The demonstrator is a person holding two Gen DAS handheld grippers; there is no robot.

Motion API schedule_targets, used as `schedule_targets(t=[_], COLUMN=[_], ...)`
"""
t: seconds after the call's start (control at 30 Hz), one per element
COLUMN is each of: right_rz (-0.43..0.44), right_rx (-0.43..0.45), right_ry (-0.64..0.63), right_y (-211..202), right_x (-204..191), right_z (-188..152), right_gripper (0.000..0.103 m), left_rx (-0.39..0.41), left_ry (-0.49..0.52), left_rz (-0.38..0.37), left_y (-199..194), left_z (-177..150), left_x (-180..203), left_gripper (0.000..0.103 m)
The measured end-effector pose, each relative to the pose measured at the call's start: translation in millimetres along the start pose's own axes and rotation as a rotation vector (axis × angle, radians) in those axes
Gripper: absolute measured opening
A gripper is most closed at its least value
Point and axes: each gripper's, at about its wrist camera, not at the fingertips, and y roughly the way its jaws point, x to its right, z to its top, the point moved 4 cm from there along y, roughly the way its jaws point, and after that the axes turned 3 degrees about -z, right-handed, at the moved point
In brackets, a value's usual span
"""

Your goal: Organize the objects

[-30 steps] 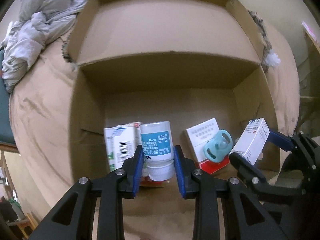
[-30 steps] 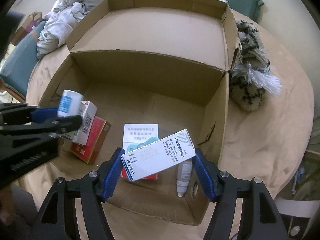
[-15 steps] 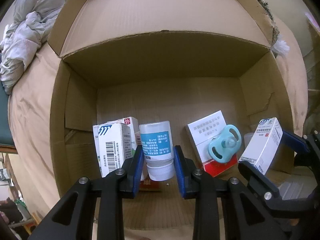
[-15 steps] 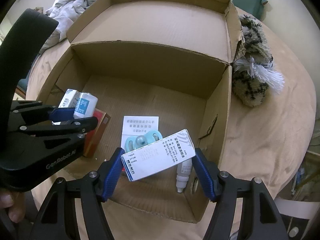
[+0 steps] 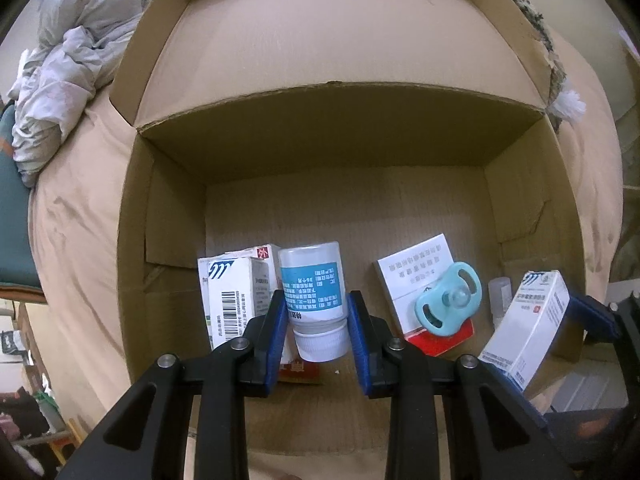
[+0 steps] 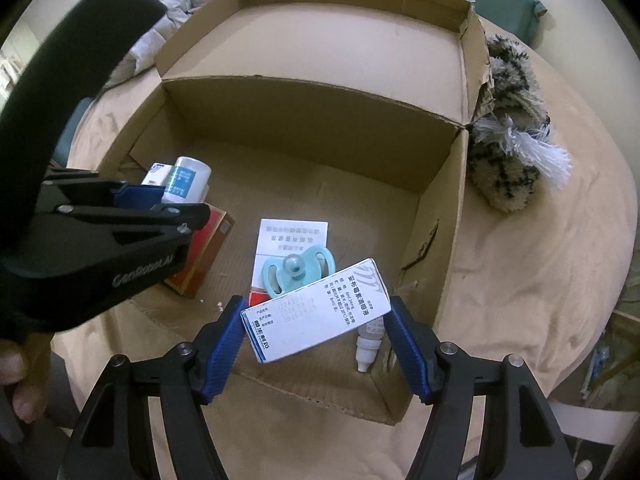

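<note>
Inside the cardboard box [image 6: 436, 216], the dropper bottle [image 6: 370, 340] lies half hidden behind the white medicine carton [image 6: 316, 316] clamped in the right gripper [image 6: 316, 344], while the left gripper [image 5: 318, 336] pinches an inverted pill bottle [image 5: 314, 296] between its fingers [image 5: 276, 344].

in the box [image 6: 436, 216]: cartons [image 5: 236, 300] at left, pacifier [image 6: 298, 270] on a packet [image 6: 292, 236] mid-floor, dropper [image 6: 370, 344] by the right wall.

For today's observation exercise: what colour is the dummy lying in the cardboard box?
Light teal-blue. The dummy shows best in the right wrist view.
</note>
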Motion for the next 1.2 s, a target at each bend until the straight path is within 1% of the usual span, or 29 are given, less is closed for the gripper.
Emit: schedule_targets(t=[0.03,0.07,0.1,0.13,0.17,0.2,0.23,0.37,0.5,0.6,0.63,0.7,0.83,1.0,1.03,1.07,1.13,1.2], right_rz=[-0.003,-0.003,-0.005,-0.006,-0.001,0.011,0.015,0.024,0.03,0.035,0.036,0.037,0.034,0.061,0.058,0.055,0.053,0.058], right_rx=[0.002,0.003,0.006,0.011,0.017,0.022,0.028,0.047,0.061,0.076,0.081,0.092,0.104,0.101,0.103,0.106,0.112,0.118], right_ry=[-0.001,-0.004,-0.006,-0.009,-0.012,-0.017,-0.022,-0.031,-0.026,-0.018,-0.015,-0.009,0.009,0.021,0.023,0.028,0.044,0.069], right_y=[-1,-3,-4,-5,-7,-10,-13,-19,-22,-23,-25,-27,-33,-43,-46,-50,-58,-66], right_x=[1,2,3,1,1,0,-1,-1,1,-5,-5,-8,-7,-16,-18,-20,-22,-22], right_z=[-1,-2,-3,-2,-3,-4,-5,4,3,5,5,5,0,-9,-10,-12,-14,-18], right_gripper=[0.074,0.078,0.082,0.09,0.096,0.099,0.101,0.101,0.102,0.102,0.102,0.102,0.102,0.103,0.103,0.103,0.103,0.103], left_rx=[-0.006,-0.013,-0.016,-0.02,-0.02,-0.018,-0.015,0.016,0.038,0.054,0.062,0.073,0.087,0.095,0.111,0.113,0.126,0.137], left_ry=[-0.003,-0.009,-0.017,-0.023,-0.034,-0.042,-0.048,-0.069,-0.089,-0.11,-0.12,-0.137,-0.163,-0.196,-0.255,-0.258,-0.266,-0.272], left_rz=[-0.002,-0.003,-0.004,-0.006,-0.022,-0.033,-0.037,-0.022,-0.015,-0.012,-0.013,-0.015,-0.017,-0.022,-0.011,-0.001,-0.014,-0.011], left_y=[0,1,2,2,1,-1,-3,-17,-30,-38,-42,-49,-64,-78,-81,-84,-89,-93], left_z=[0,-1,0,2,2,2,3,1,-2,-7,-9,-14,-33,-56,-59,-66,-76,-84], left_x=[1,1,0,0,1,2,2,-3,-8,-17,-21,-26,-35,-48,-48,-50,-54,-57], left_gripper=[0.027,0.029,0.039,0.048,0.068,0.078,0.078,0.085,0.086,0.086,0.088,0.095,0.098,0.098,0.098,0.098,0.098,0.098])
